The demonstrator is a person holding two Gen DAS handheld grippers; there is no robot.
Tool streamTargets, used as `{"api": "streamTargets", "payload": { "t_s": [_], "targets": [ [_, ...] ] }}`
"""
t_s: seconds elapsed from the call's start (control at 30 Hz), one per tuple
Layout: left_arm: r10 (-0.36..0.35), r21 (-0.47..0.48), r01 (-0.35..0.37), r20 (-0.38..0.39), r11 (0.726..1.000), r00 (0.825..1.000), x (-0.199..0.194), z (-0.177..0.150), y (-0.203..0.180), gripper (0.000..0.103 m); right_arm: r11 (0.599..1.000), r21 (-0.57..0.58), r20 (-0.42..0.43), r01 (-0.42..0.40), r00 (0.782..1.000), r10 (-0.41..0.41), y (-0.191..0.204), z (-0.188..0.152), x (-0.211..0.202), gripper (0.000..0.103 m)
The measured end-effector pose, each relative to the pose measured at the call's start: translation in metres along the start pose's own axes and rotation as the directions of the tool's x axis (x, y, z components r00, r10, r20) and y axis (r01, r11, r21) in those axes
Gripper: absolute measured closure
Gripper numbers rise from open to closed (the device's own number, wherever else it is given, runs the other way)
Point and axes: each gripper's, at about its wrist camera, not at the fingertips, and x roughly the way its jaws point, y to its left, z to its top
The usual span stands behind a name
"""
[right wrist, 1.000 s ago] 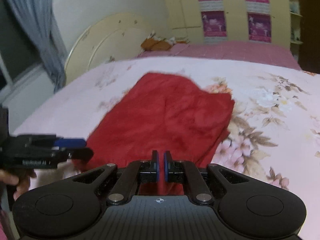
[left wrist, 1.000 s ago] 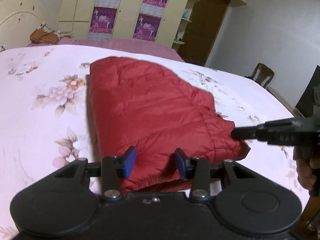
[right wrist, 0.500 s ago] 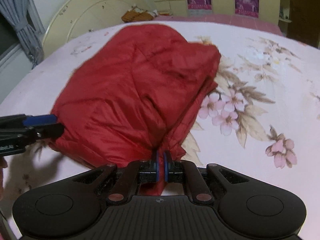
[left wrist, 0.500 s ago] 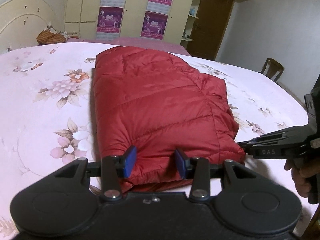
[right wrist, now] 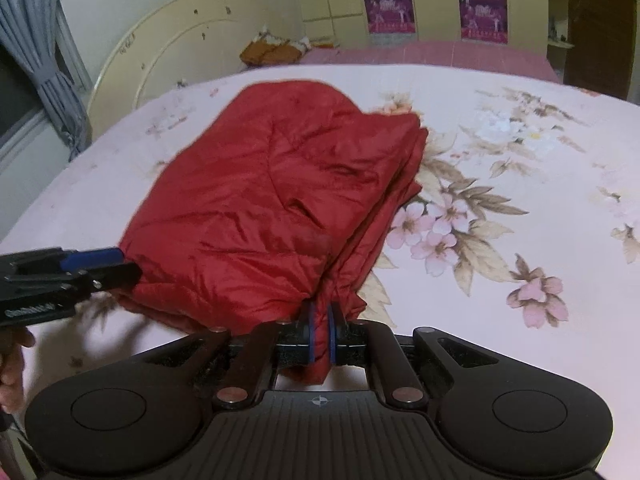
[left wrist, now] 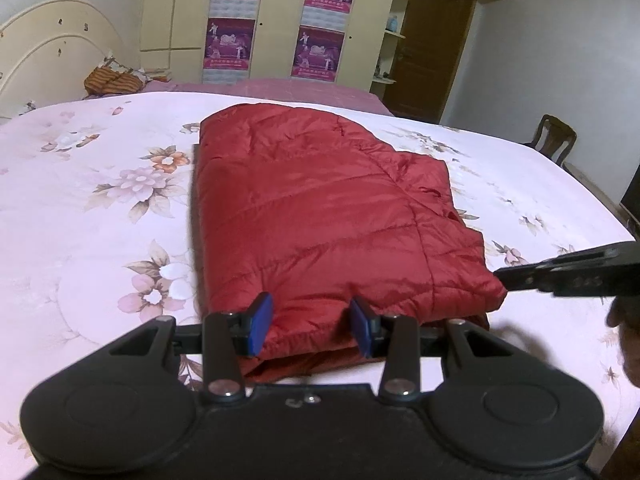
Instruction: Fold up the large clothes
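Observation:
A red quilted puffer jacket (left wrist: pixel 320 216) lies folded into a thick block on the floral bedspread; it also shows in the right wrist view (right wrist: pixel 272 200). My left gripper (left wrist: pixel 312 326) is open, its blue pads on either side of the jacket's near edge. My right gripper (right wrist: pixel 320 334) is shut on a bunched corner of the jacket. In the left wrist view the right gripper (left wrist: pixel 516 276) comes in from the right at the jacket's near right corner. In the right wrist view the left gripper (right wrist: pixel 116 266) sits at the jacket's left corner.
The pink floral bedspread (left wrist: pixel 100 208) covers a wide bed. A cream headboard (right wrist: pixel 180 48) and an orange bundle (left wrist: pixel 114 80) are at the far end. Wardrobes with posters (left wrist: pixel 276 40), a brown door (left wrist: pixel 432 40) and a wooden chair (left wrist: pixel 554 140) stand beyond.
The jacket's top layer has been brought down toward me and now lies flat as a folded block. My right gripper has stayed shut on the corner; my left has stayed open.

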Motion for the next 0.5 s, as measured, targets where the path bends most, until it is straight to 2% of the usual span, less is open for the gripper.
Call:
{"api": "streamTargets", "payload": {
  "t_s": [0.13, 0.17, 0.2, 0.23, 0.27, 0.3, 0.33, 0.37, 0.4, 0.5],
  "targets": [
    [0.009, -0.01, -0.009, -0.01, 1.0, 1.0, -0.003, 0.001, -0.003, 0.06, 1.0, 0.005, 0.027, -0.011, 1.0, 0.011, 0.005, 0.003, -0.017, 0.097],
    [0.012, -0.013, -0.013, -0.011, 1.0, 1.0, -0.006, 0.002, -0.005, 0.056, 1.0, 0.006, 0.032, -0.014, 0.999, 0.014, 0.005, 0.003, -0.021, 0.097],
    [0.016, -0.019, -0.017, -0.01, 1.0, 1.0, -0.008, 0.002, -0.006, 0.047, 1.0, 0.008, 0.035, -0.018, 0.999, 0.018, 0.006, 0.003, -0.025, 0.096],
    [0.033, -0.03, -0.034, -0.003, 0.999, 0.999, -0.012, 0.002, -0.009, 0.015, 1.0, 0.009, 0.033, -0.016, 0.999, 0.016, 0.007, 0.003, -0.029, 0.096],
    [0.088, -0.034, -0.086, 0.032, 0.996, 0.996, -0.02, -0.001, -0.014, 0.002, 1.0, 0.008, 0.03, 0.002, 1.0, -0.002, 0.009, 0.002, -0.031, 0.096],
    [0.132, -0.025, -0.131, 0.079, 0.991, 0.988, -0.027, -0.004, -0.018, 0.0, 0.999, 0.013, 0.033, 0.037, 0.999, -0.037, 0.01, 0.001, -0.034, 0.065],
    [0.155, -0.007, -0.155, 0.092, 0.988, 0.984, -0.032, -0.007, -0.023, 0.0, 0.998, 0.022, 0.048, 0.065, 0.997, -0.066, 0.01, -0.002, -0.038, 0.029],
    [0.159, -0.006, -0.159, 0.082, 0.987, 0.984, -0.034, -0.008, -0.025, 0.0, 0.997, 0.021, 0.102, 0.076, 0.992, -0.078, 0.011, -0.007, -0.045, 0.004],
    [0.16, -0.016, -0.159, 0.078, 0.987, 0.984, -0.038, -0.01, -0.027, 0.0, 0.997, 0.008, 0.127, 0.072, 0.989, -0.072, 0.011, -0.01, -0.049, 0.0],
    [0.166, -0.034, -0.164, 0.085, 0.986, 0.982, -0.051, -0.015, -0.032, 0.0, 0.995, 0.023, 0.104, 0.095, 0.99, -0.097, 0.012, -0.017, -0.053, 0.0]
  ]
}}
